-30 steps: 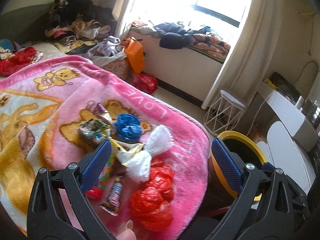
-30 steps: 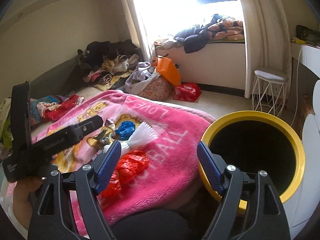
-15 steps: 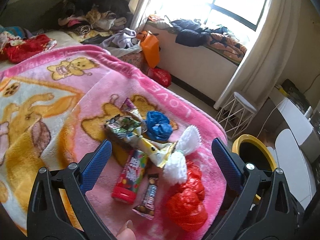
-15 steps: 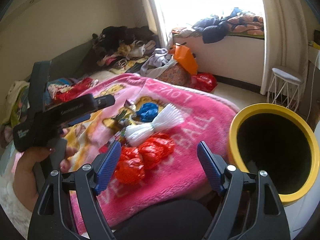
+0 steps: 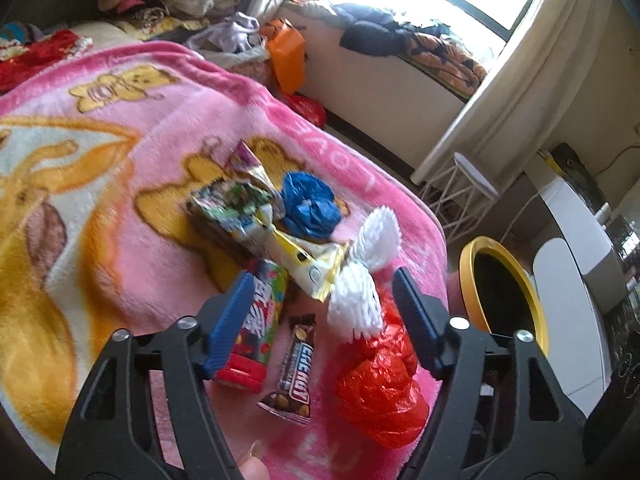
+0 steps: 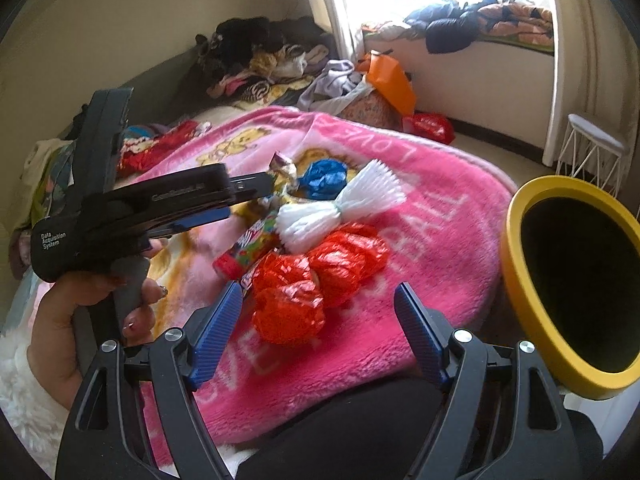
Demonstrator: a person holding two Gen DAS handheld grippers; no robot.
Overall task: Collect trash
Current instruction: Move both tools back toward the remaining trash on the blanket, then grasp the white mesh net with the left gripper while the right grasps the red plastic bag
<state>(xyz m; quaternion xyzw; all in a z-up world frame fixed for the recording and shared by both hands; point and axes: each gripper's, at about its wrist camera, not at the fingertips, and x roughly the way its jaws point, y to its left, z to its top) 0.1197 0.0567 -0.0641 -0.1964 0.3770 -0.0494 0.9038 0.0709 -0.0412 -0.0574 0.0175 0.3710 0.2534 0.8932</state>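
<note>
A pile of trash lies on the pink blanket (image 5: 132, 152): a blue plastic bag (image 5: 310, 208), crumpled wrappers (image 5: 236, 208), a white foam net (image 5: 364, 276), a candy tube (image 5: 260, 328), a chocolate bar (image 5: 296, 364) and a red plastic bag (image 5: 380, 380). My left gripper (image 5: 324, 312) hovers over the tube, bar and net. Its jaws are closing and the pads press on nothing. My right gripper (image 6: 320, 312) stands open just in front of the red plastic bag (image 6: 316, 280). The left gripper (image 6: 244, 196) shows there over the pile's left side.
A yellow-rimmed bin (image 6: 576, 280) stands off the blanket's right edge, also seen as the bin (image 5: 504, 292). Clothes are heaped at the far end of the bed (image 6: 260, 52). An orange bag (image 6: 392, 80), a red bag (image 6: 428, 126) and a white wire stool (image 6: 592, 148) are on the floor.
Both grippers have come down and closer to the pile. The left jaws have narrowed. The candy tube and the chocolate bar now show fully in the left wrist view.
</note>
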